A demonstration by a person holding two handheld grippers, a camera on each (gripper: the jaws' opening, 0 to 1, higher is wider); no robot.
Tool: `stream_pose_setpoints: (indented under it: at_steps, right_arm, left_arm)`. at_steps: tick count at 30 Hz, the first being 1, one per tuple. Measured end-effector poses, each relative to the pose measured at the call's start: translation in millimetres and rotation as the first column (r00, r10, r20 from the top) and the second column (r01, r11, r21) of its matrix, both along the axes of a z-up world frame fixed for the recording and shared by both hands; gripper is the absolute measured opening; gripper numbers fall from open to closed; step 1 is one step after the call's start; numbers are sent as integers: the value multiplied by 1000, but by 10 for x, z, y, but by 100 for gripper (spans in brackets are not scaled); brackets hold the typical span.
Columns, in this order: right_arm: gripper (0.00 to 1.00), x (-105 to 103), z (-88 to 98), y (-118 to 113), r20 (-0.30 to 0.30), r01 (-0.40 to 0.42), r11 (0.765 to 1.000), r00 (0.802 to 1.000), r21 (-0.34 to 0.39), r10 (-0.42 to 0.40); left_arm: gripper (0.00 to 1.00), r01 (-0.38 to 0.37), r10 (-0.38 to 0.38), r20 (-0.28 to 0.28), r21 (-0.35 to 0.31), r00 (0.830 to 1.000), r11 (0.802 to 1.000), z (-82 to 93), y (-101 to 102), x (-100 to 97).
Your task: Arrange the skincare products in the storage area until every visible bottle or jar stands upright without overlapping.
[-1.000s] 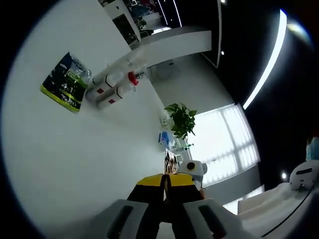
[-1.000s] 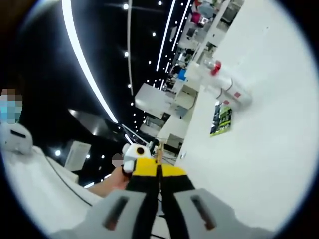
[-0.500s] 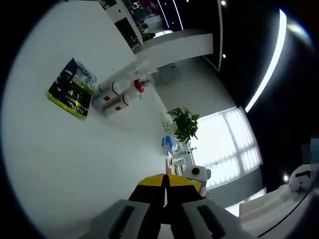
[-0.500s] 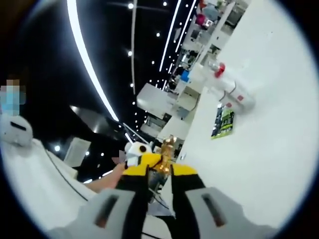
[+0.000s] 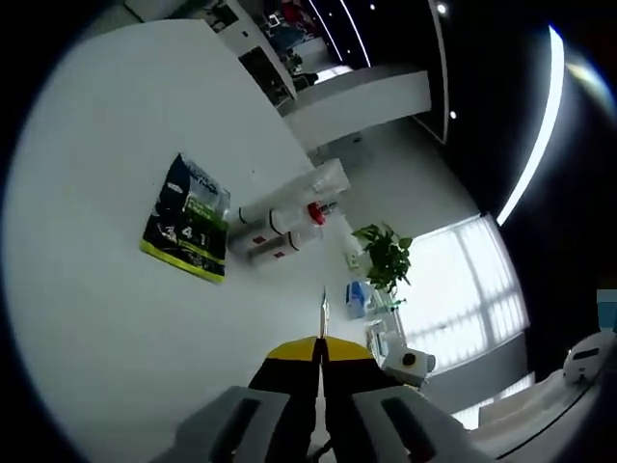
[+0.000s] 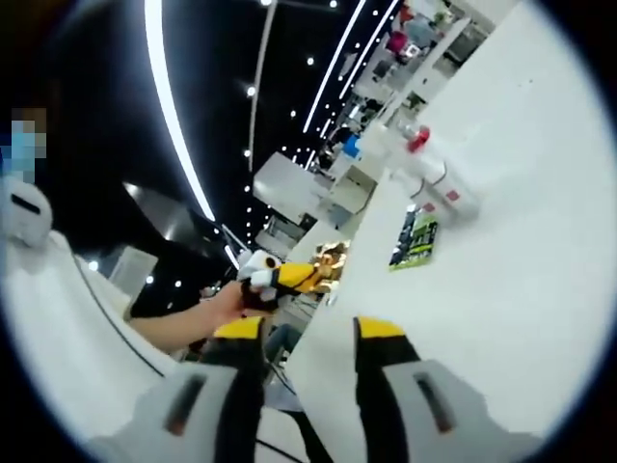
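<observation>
In the left gripper view, the left hand-held gripper [image 5: 320, 352] rises from the bottom with its yellow-tipped jaws pressed together, nothing between them. It hangs above a wide white desk [image 5: 106, 318]. Farther out on the desk lies a flat sachet [image 5: 187, 231], dark with green and yellow print, and just to its right two white bottles [image 5: 275, 234] lie on their sides, side by side and touching along their length. The farther bottle carries a red cap [image 5: 315, 213] at its right end; small red marks show on both bodies. A clear container [image 5: 328, 180] sits just beyond the bottles, too blurred to say more. Past the desk edge stand a green potted plant [image 5: 387, 257] and a bright window [image 5: 469, 289].

In the right gripper view, the right hand-held gripper [image 6: 309, 330] has its jaws standing apart, empty, at the near edge of the same desk [image 6: 501, 280]. The left hand-held gripper comes in from the left, held by a person's hand [image 6: 220, 303], its yellow tip close to the desk edge. Far along the desk the sachet [image 6: 413, 239] lies flat, and beyond it the white bottles [image 6: 434, 178] lie tipped over, the red cap [image 6: 416, 139] at their far end. A long ceiling light strip [image 6: 172, 106] arcs overhead.
</observation>
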State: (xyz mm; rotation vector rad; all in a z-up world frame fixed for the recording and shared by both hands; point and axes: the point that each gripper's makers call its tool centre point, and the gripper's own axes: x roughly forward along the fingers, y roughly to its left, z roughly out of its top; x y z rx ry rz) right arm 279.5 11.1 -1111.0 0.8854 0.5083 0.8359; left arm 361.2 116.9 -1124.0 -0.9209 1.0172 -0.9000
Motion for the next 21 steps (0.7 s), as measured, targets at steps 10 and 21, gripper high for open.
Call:
stream_pose_setpoints:
  at_steps: [10, 21]
  right_arm:
    - [35, 24, -149, -124, -47, 18, 1000, 999, -18, -18]
    - [34, 129, -201, -165, -81, 26, 1000, 996, -11, -27]
  left_arm:
    - [0, -93, 94, -12, 61, 996, 994, -215, 379, 553]
    - [0, -139, 144, -33, 125, 989, 982, -436, 632, 1087]
